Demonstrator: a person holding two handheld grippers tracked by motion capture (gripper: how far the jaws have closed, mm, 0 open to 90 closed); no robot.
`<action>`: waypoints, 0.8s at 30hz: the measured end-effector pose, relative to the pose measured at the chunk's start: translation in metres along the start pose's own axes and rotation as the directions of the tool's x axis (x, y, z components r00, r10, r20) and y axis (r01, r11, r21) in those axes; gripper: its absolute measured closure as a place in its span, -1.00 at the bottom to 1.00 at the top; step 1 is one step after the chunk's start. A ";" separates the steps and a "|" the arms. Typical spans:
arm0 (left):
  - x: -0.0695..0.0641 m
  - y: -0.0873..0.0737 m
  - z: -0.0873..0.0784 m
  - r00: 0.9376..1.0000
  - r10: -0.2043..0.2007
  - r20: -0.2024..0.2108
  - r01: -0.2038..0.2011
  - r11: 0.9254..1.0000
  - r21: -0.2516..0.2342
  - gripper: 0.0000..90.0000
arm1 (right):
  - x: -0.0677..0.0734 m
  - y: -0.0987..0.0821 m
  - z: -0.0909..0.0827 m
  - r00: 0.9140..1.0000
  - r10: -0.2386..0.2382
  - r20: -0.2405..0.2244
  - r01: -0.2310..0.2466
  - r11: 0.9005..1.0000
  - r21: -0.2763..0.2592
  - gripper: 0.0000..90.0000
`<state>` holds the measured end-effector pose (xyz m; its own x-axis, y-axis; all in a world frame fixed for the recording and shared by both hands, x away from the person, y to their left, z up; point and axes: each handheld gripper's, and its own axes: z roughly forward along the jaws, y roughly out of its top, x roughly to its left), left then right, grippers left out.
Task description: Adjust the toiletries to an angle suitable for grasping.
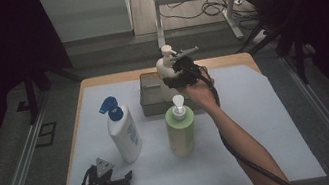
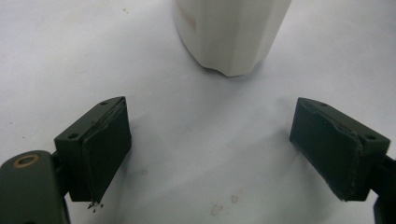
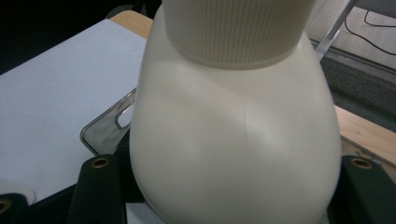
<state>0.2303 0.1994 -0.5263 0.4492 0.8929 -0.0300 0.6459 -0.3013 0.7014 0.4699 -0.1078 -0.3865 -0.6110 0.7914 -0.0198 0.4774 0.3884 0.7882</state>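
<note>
A cream pump bottle (image 1: 165, 65) stands upright over the grey tray (image 1: 151, 106) at the back of the table. My right gripper (image 1: 172, 78) is shut on its rounded body, and in the right gripper view the cream bottle (image 3: 233, 140) sits between the two jaws. Whether its base rests in the tray I cannot tell. My left gripper (image 1: 124, 180) lies low near the front left edge, open with nothing between its jaws. In the left gripper view the left gripper (image 2: 210, 149) faces the base of a white bottle (image 2: 231, 32) a short way ahead.
The white bottle with a blue pump (image 1: 125, 134) and a green bottle with a white pump (image 1: 181, 130) stand mid-table on the white sheet (image 1: 268, 120). The tray's rim (image 3: 105, 130) shows below the held bottle. A metal frame and cables lie beyond the table.
</note>
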 end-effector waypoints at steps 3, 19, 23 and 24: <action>0.000 0.000 0.000 1.000 0.000 0.000 0.000 1.000 0.000 -0.73 | 0.001 -0.004 0.002 1.000 0.000 -0.001 0.000 1.000 0.010 -0.17; 0.000 0.000 0.000 1.000 0.000 0.000 0.000 1.000 -0.001 -0.73 | -0.003 -0.020 0.008 1.000 0.019 0.005 -0.020 0.999 0.027 -0.19; 0.000 0.000 0.000 1.000 0.001 0.000 -0.001 1.000 -0.001 -0.73 | -0.004 -0.021 0.008 1.000 0.012 0.003 -0.012 1.000 0.020 -0.20; 0.000 0.000 0.000 1.000 0.000 0.000 0.000 1.000 -0.001 -0.73 | -0.004 -0.021 0.009 1.000 0.012 0.002 -0.012 1.000 0.019 -0.20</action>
<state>0.2303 0.1993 -0.5264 0.4493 0.8929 -0.0297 0.6453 -0.3014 0.7020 0.4681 -0.1152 -0.4081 -0.6044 0.7966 -0.0118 0.4966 0.3883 0.7762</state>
